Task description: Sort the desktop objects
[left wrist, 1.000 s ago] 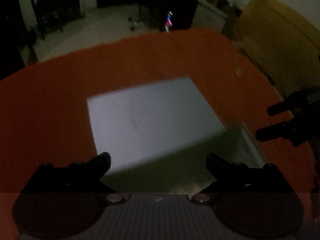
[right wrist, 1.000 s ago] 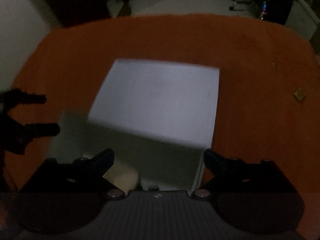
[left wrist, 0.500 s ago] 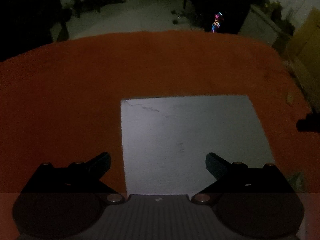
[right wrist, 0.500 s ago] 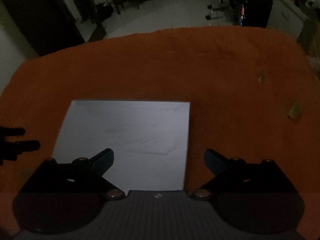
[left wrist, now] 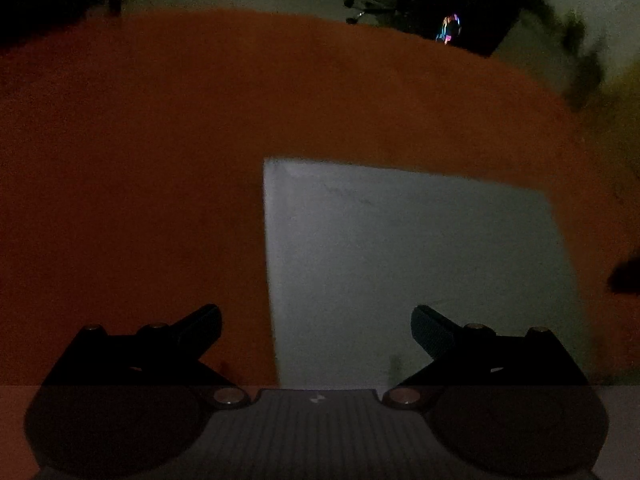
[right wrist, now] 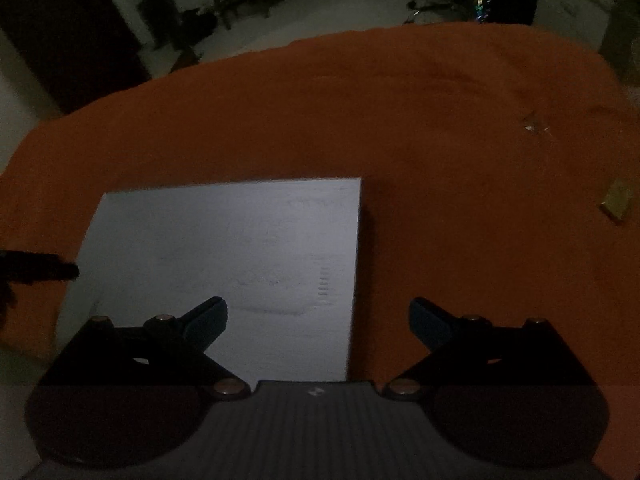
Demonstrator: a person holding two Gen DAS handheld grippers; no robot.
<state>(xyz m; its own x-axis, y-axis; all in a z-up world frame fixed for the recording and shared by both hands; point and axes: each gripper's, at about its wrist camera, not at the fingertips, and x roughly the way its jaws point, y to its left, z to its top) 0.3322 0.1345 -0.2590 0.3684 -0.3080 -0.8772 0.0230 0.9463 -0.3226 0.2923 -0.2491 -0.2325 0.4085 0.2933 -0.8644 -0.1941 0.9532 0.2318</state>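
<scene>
A: Since a second ago the flat pale-grey rectangular lid [left wrist: 408,268] has dropped shut and lies level near the near edge of the orange cloth-covered table [left wrist: 160,140].

B: Left gripper [left wrist: 316,330] released, holding nothing; right gripper [right wrist: 318,322] likewise, above the lid's right edge. A small tan scrap [right wrist: 618,200] sits near the table's right edge; approach it slowly in this dimness.

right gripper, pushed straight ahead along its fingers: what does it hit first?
Probably the grey closed box lid. The right gripper is open and empty, its left finger over the lid and its right finger over the orange tablecloth. Height above the lid is unclear in this dim view.
</scene>
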